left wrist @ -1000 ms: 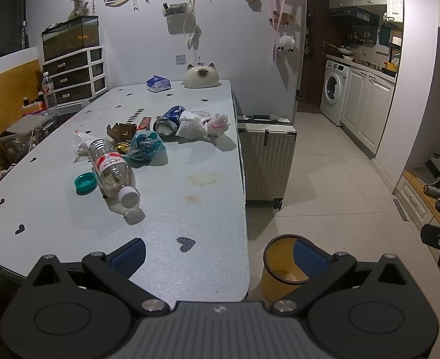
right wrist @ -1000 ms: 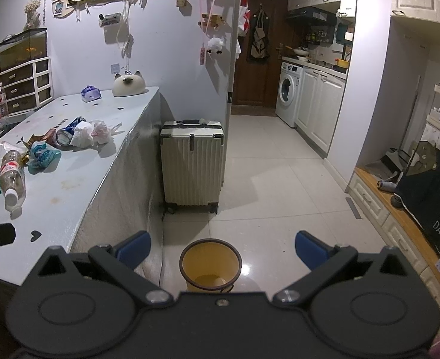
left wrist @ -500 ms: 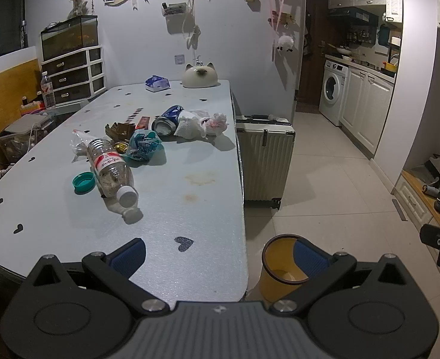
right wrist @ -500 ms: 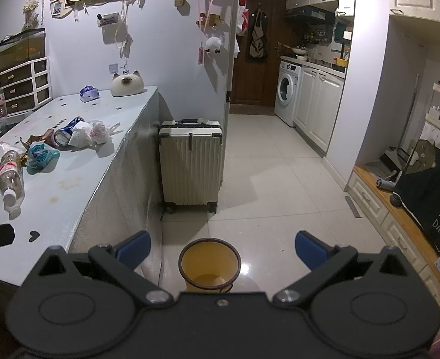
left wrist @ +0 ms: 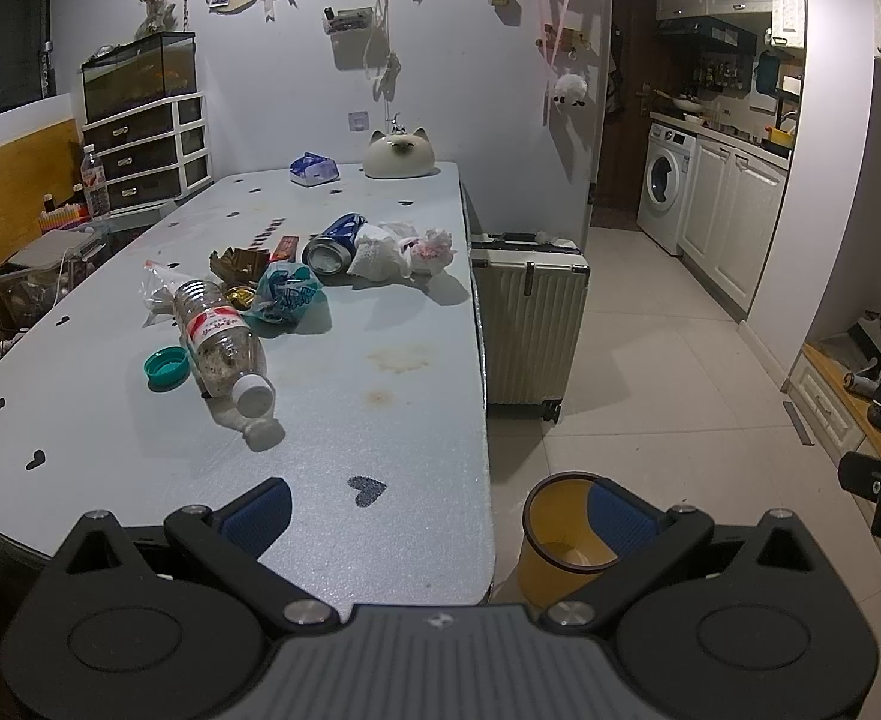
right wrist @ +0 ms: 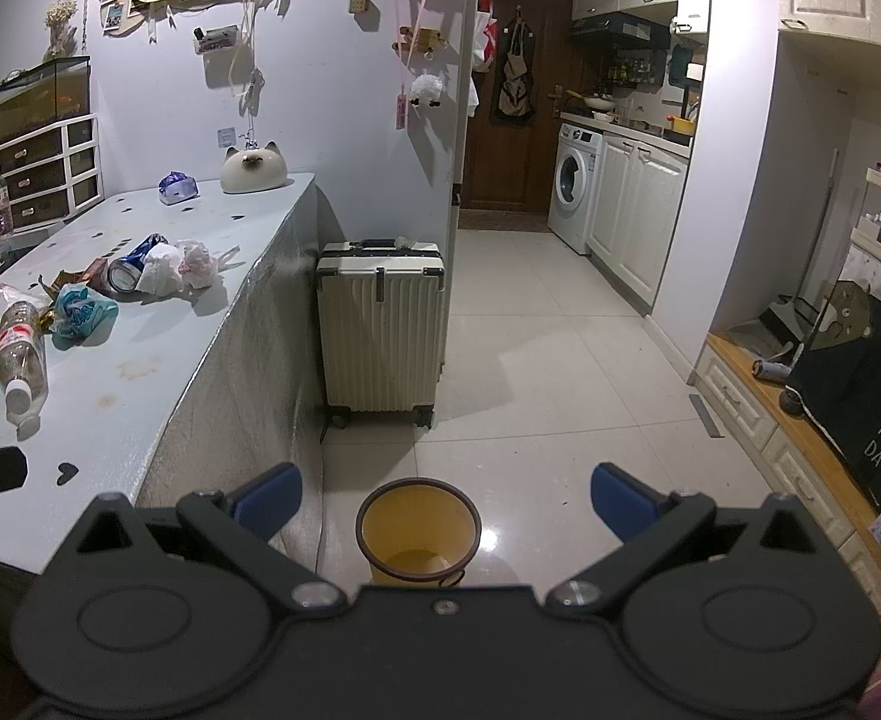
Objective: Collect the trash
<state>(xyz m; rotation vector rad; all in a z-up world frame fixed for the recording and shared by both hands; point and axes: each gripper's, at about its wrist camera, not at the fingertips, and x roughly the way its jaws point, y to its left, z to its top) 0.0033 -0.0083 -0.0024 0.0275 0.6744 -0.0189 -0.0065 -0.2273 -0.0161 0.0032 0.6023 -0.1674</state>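
Trash lies on the pale table [left wrist: 380,420]: a clear plastic bottle [left wrist: 221,342] on its side, a teal cap [left wrist: 166,367], a teal plastic bag [left wrist: 287,297], a blue can [left wrist: 335,243], crumpled white tissues [left wrist: 398,249] and brown wrappers [left wrist: 239,263]. A yellow bin [right wrist: 419,531] stands on the floor by the table's near corner; it also shows in the left wrist view [left wrist: 560,540]. My left gripper [left wrist: 437,510] is open and empty over the table's near edge. My right gripper [right wrist: 446,495] is open and empty above the bin.
A cream suitcase [right wrist: 380,324] stands against the table's side. A cat-shaped ceramic [left wrist: 398,153] and a tissue pack [left wrist: 313,169] sit at the table's far end. A drawer unit with a fish tank [left wrist: 140,138] stands far left. Tiled floor [right wrist: 560,360] leads to a kitchen.
Both views have shifted very slightly; the table and bin sit a touch further left in frame. Both grippers stay open and empty.
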